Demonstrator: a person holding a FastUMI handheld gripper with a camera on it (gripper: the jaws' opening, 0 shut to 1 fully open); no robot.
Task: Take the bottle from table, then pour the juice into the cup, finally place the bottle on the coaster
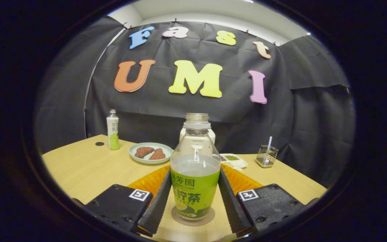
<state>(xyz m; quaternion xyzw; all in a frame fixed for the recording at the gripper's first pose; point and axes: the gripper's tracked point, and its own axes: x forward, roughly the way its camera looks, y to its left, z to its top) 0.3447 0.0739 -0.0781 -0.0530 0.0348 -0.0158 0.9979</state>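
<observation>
Gripper view shows the uncapped clear plastic bottle with green label (195,174) standing on the round brown coaster (193,216) on the wooden bench (79,168). The jaws (195,201) flank it closely; whether they press, I cannot tell. Only the release seems left.

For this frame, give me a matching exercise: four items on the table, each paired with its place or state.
Items:
1. open clear bottle with green label
2. capped white-and-green bottle
3. pale green plate
4. clear glass cup with a straw

Descriptions:
A. holds two brown pieces
B. between the gripper's fingers, standing on a round brown coaster
C. far right, near the cloth wall
D. far left, beside a small dark disc

Pairs: 1-B, 2-D, 3-A, 4-C
</observation>
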